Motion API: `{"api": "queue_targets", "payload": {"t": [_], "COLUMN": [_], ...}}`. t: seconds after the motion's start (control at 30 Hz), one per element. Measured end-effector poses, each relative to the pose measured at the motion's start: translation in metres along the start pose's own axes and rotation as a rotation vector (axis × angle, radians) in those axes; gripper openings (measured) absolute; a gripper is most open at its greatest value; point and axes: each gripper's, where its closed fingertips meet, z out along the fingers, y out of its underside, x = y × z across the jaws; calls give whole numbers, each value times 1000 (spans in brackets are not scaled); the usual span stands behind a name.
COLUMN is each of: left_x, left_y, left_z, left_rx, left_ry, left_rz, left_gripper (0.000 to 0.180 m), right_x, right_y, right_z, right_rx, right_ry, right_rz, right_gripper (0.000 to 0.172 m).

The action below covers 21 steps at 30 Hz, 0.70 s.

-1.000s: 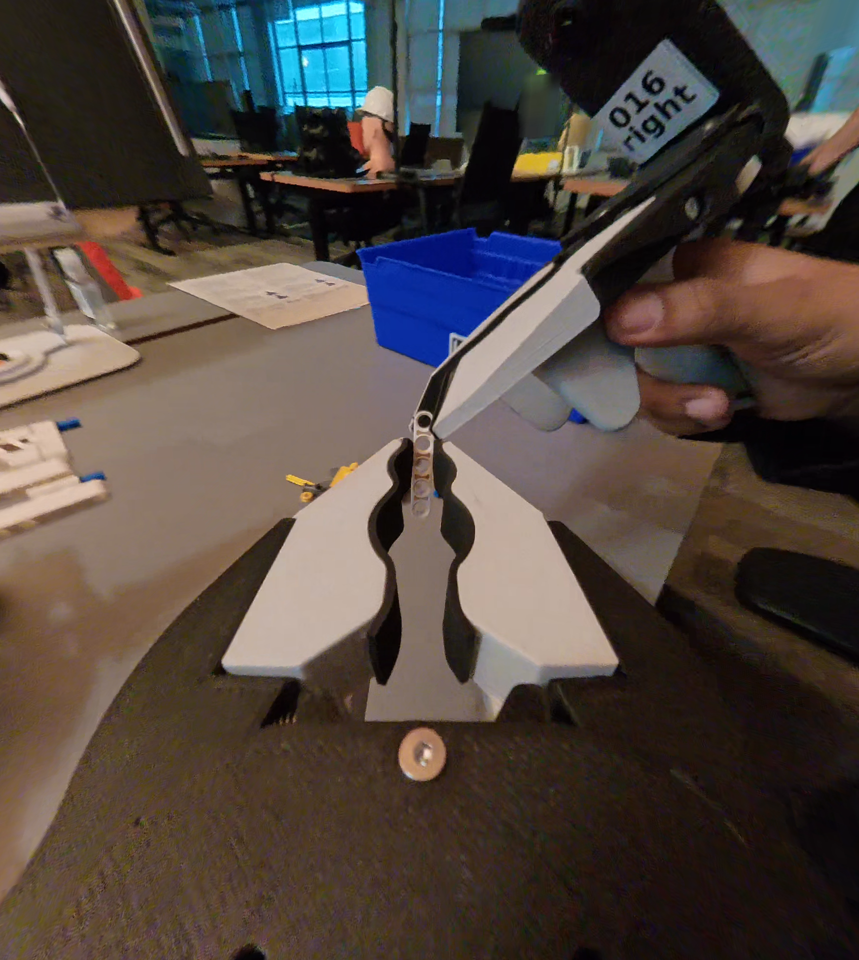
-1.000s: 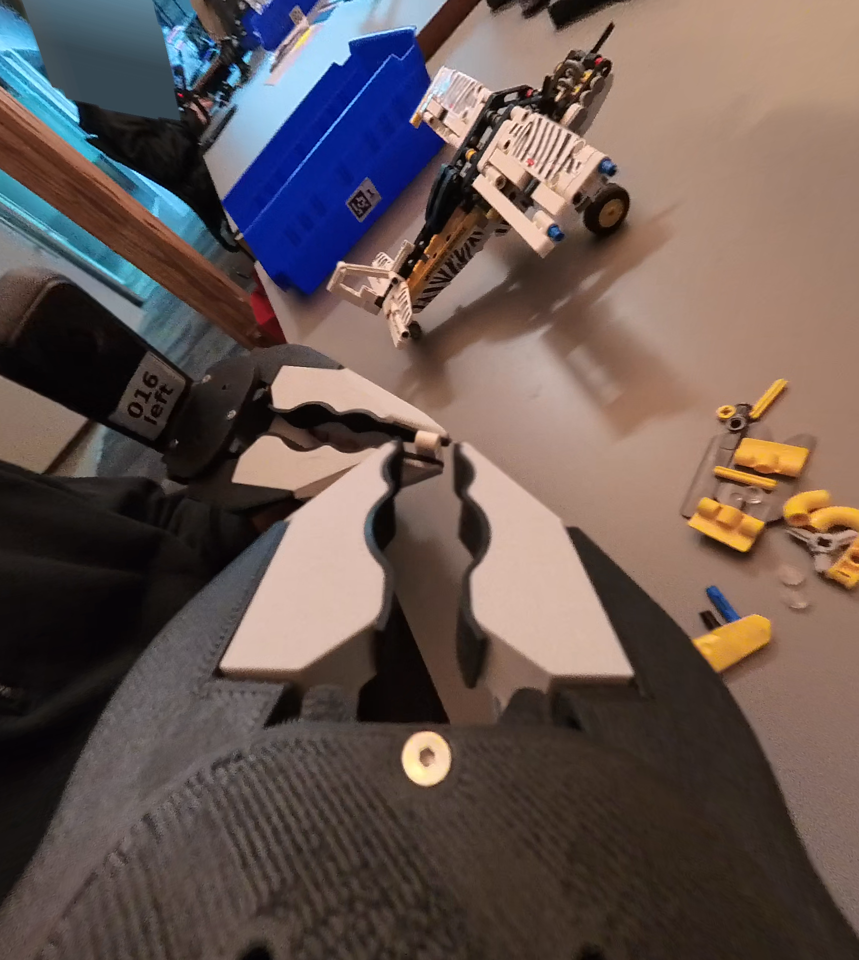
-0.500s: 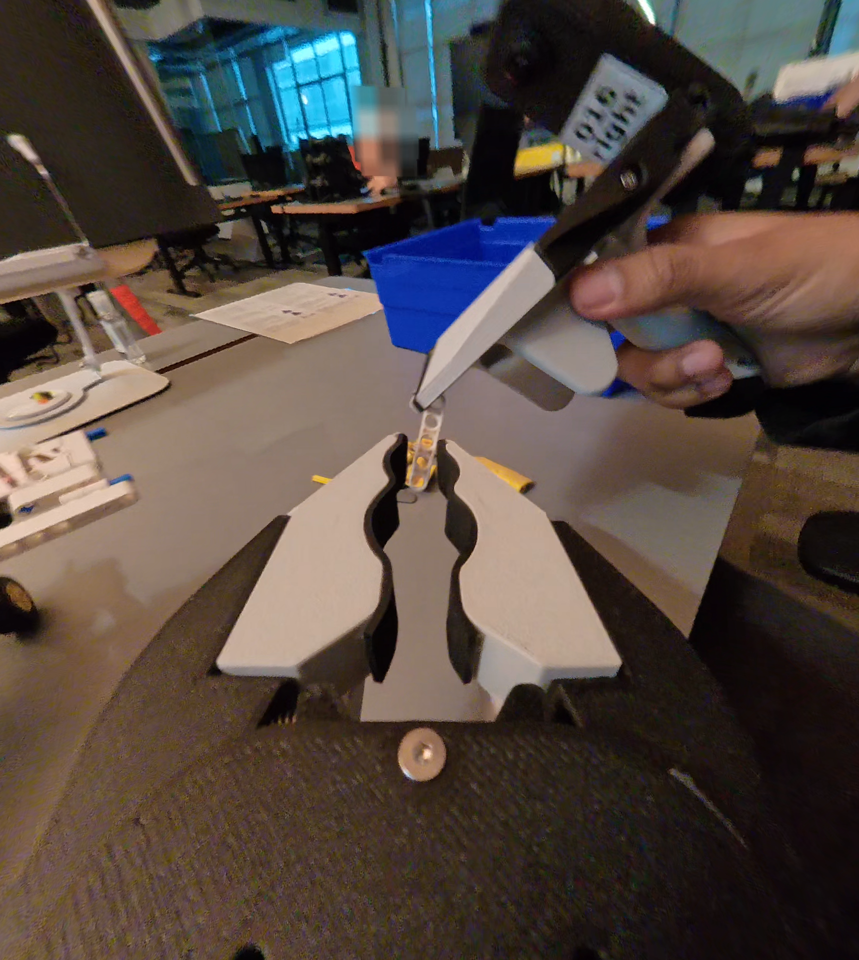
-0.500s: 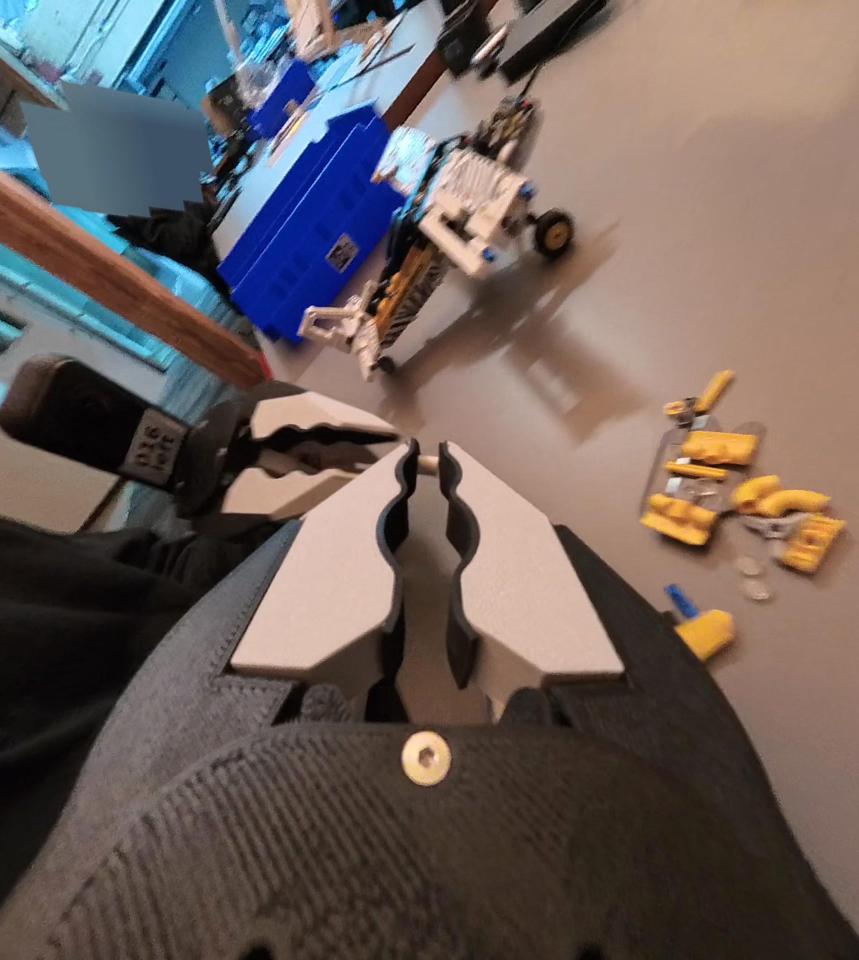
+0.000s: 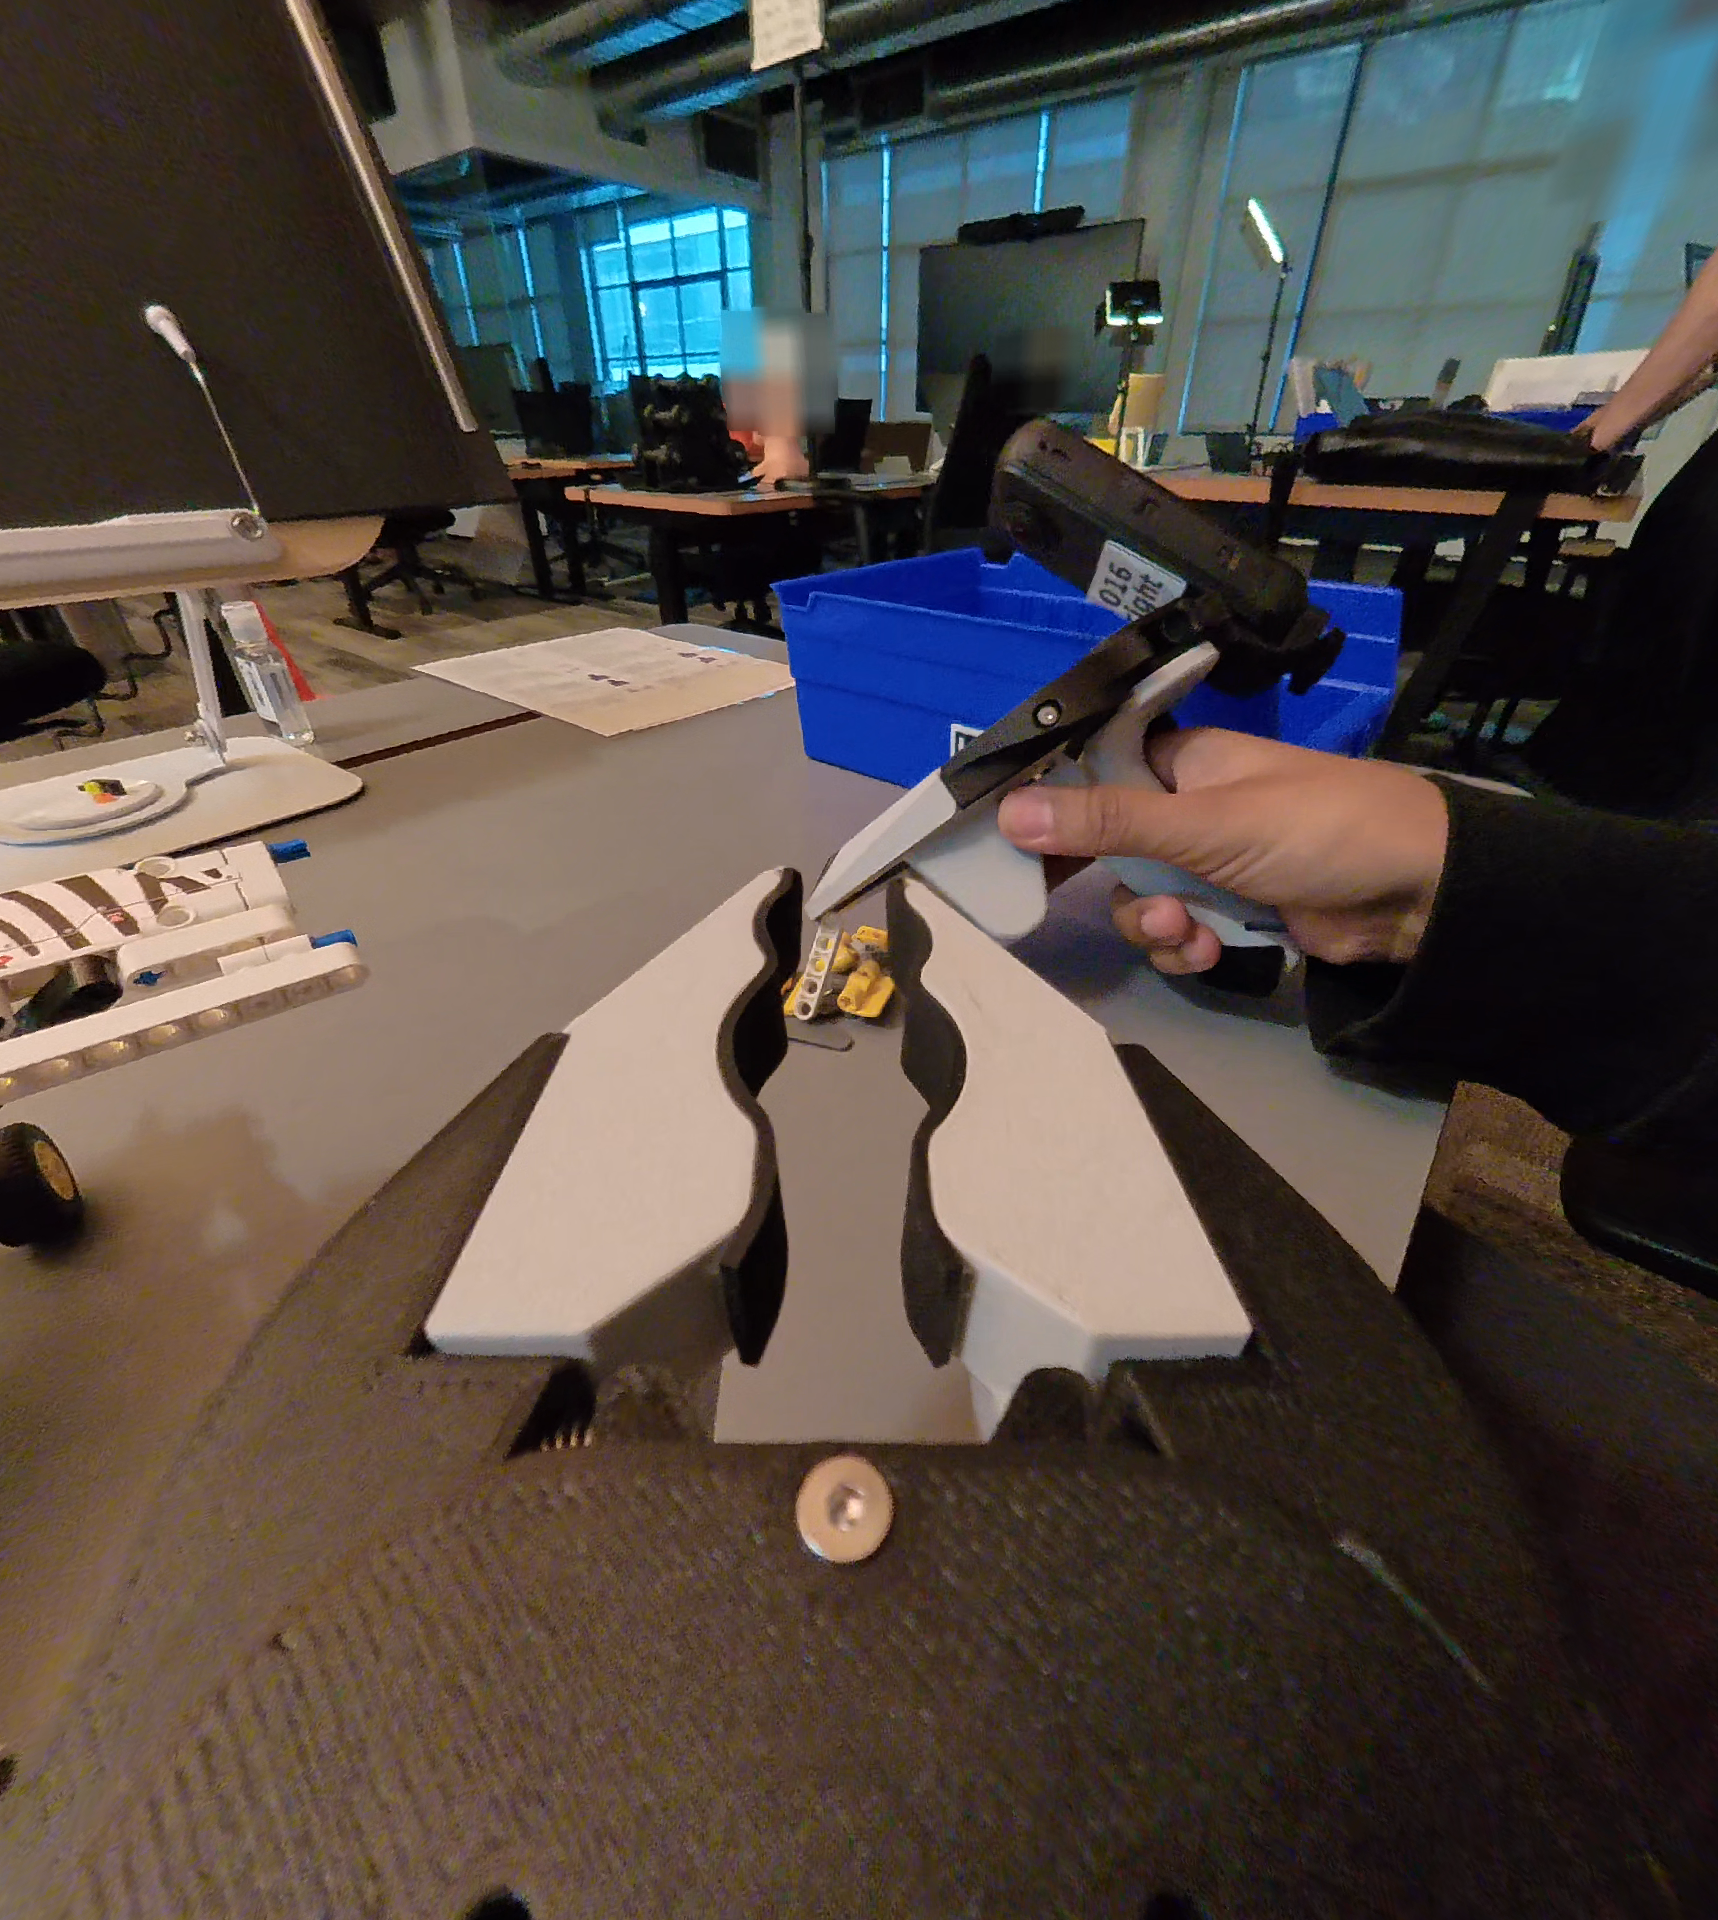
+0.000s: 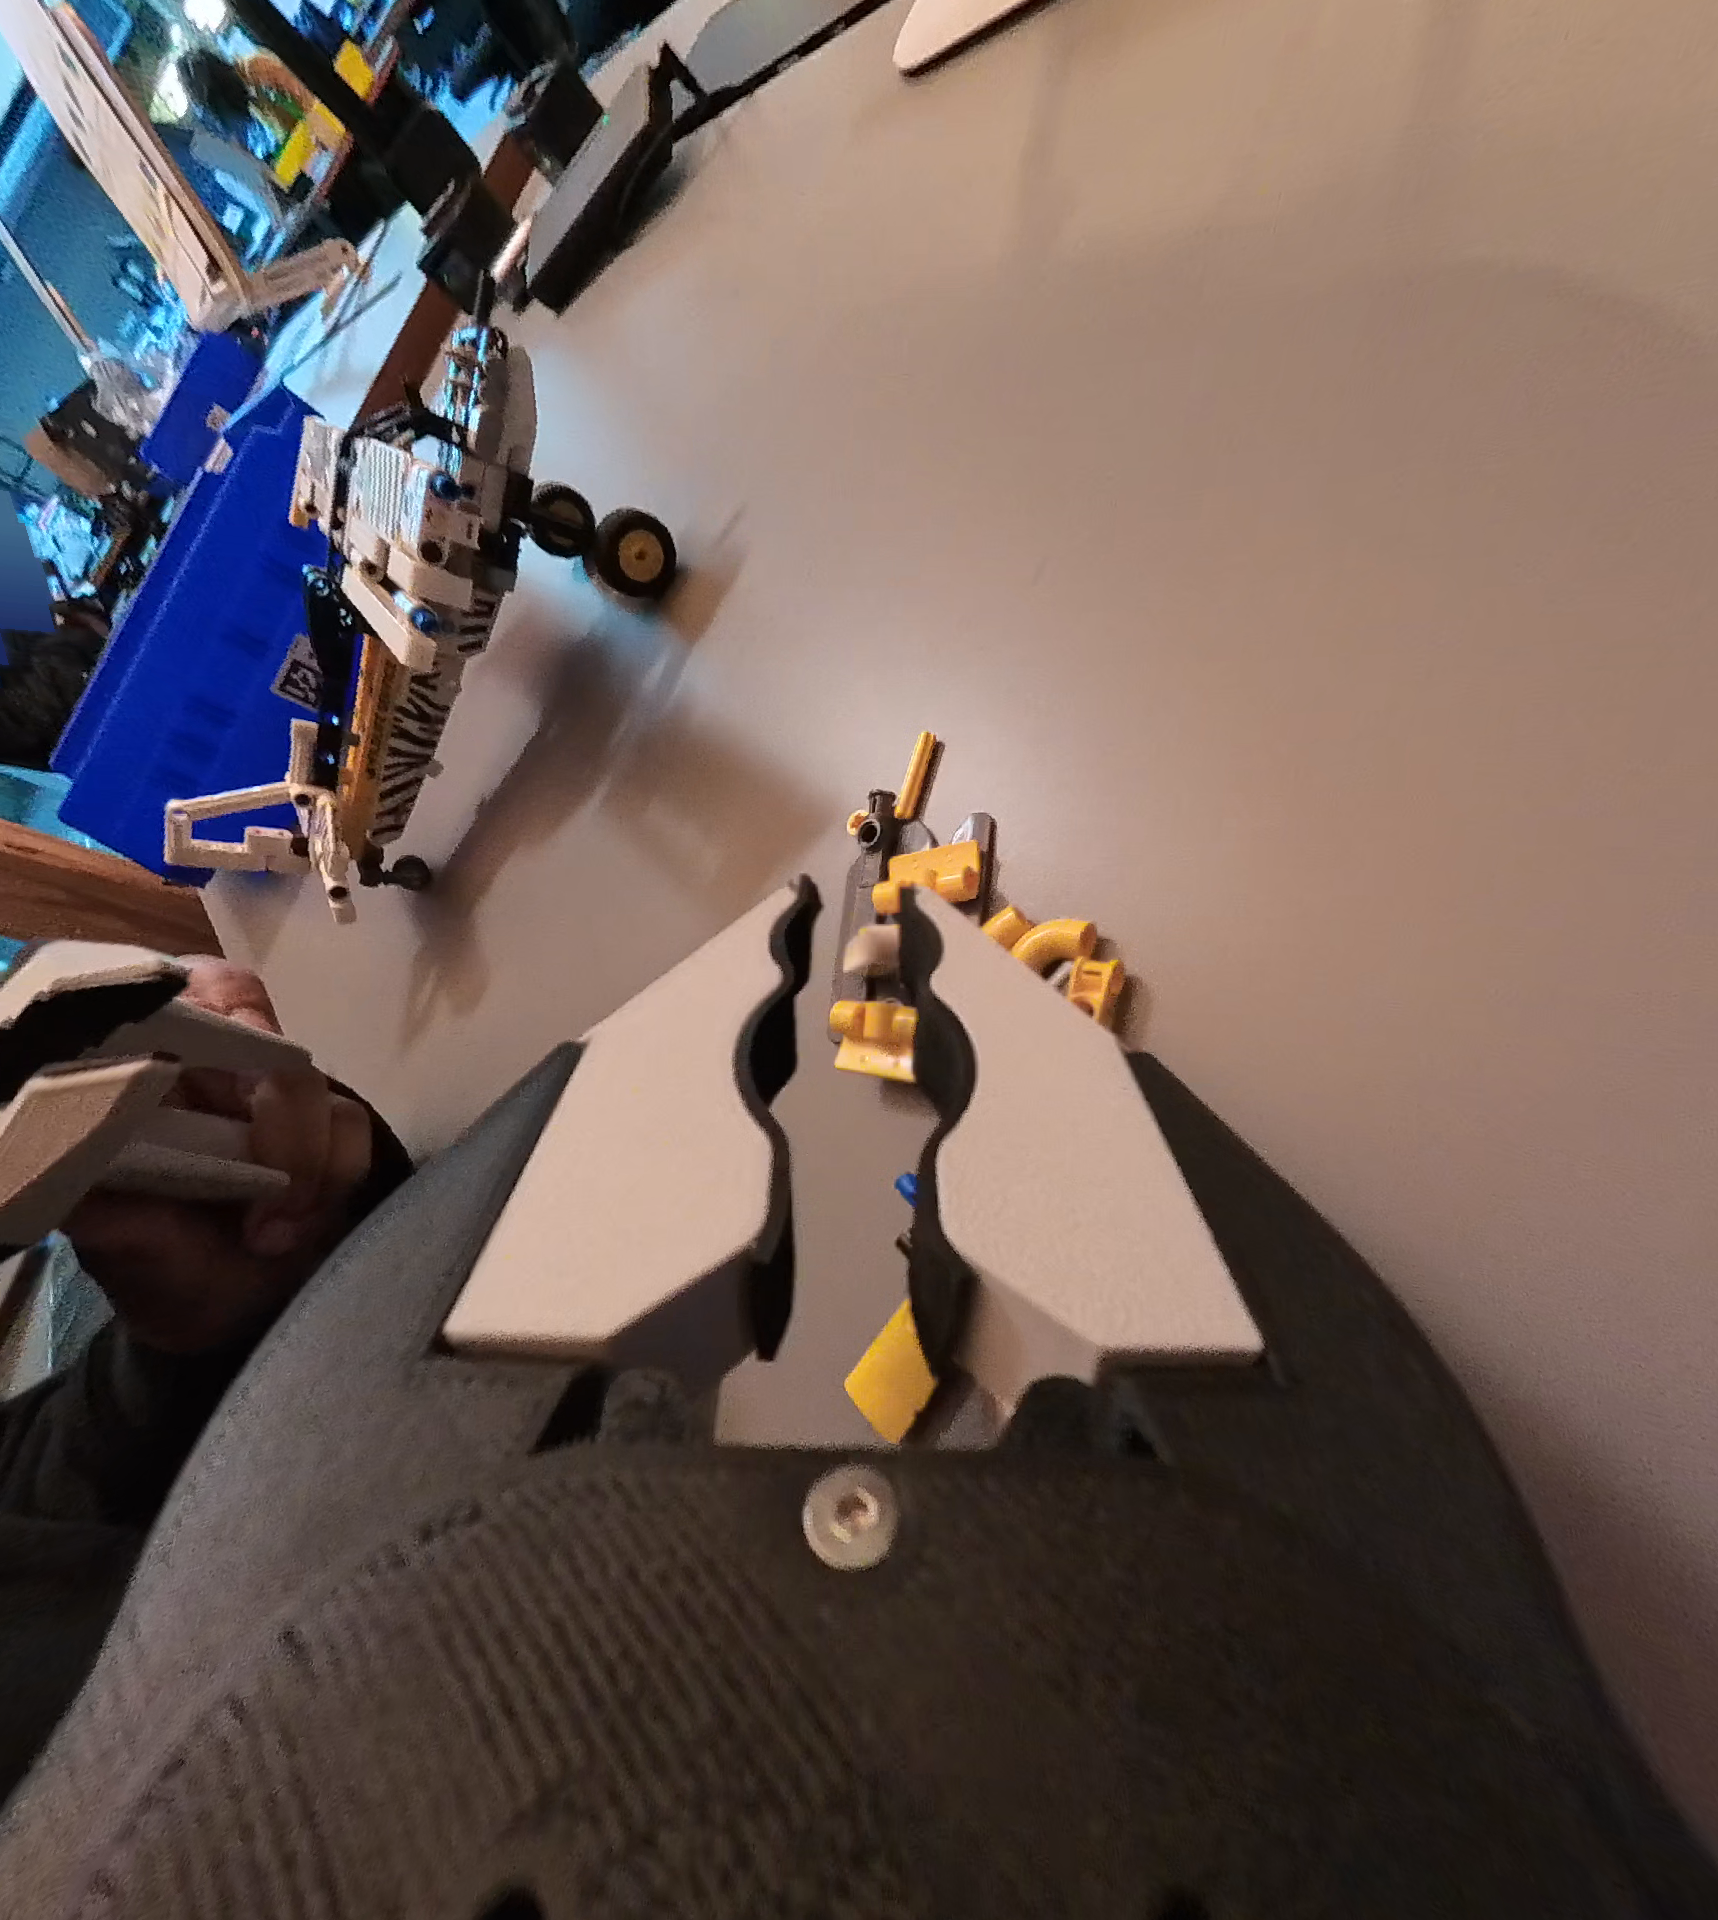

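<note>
A large open room with tall windows (image 5: 673,301) giving bluish daylight. Wooden desks (image 5: 730,497) and dark office chairs (image 5: 969,447) stand on a grey carpet floor (image 5: 439,613). A big dark screen (image 5: 1026,312) stands behind, and pipes run under the ceiling (image 5: 938,42).

In the left wrist view, a model plane (image 5: 86,966) stands on the table (image 5: 522,883) at the left, a bin (image 5: 896,665) at the far right edge, a paper sheet (image 5: 606,675) to its left. Small loose pieces (image 5: 850,977) lie between, ahead of the left gripper (image 5: 839,914).
</note>
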Motion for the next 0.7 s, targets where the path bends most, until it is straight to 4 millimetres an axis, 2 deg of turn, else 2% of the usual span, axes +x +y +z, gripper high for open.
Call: {"api": "queue_targets", "payload": {"t": [0.17,0.27,0.33,0.43,0.57,0.6,0.63,0.7], "left_x": [-5,-7,-8,-8,-6,-6,-6,-5], "left_y": [-2,-3,-4,-5,-5,-5,-5,-4], "left_z": [-2,-2,-3,-3,-3,-3,-3,-3], "left_rx": [22,29,34,43,45,45,45,41], "left_ry": [-5,-3,-9,-12,-9,-9,-8,-8], "left_rz": [-38,-55,-60,-51,-40,-39,-37,-33], "left_gripper": [4,6,8,9,11,11,11,12], "right_x": [0,-7,-8,4,12,14,16,16], "right_y": [-5,1,17,51,59,59,60,61], "right_z": [-19,-31,-36,-36,-37,-38,-39,-39], "right_rx": [41,35,-13,-133,-133,-130,-131,-133], "right_ry": [63,97,143,268,360,380,396,385], "right_rz": [-41,-88,-115,-168,-263,-267,-270,-285], "right_gripper": [30,38,46,58,40,33,19,14]}}
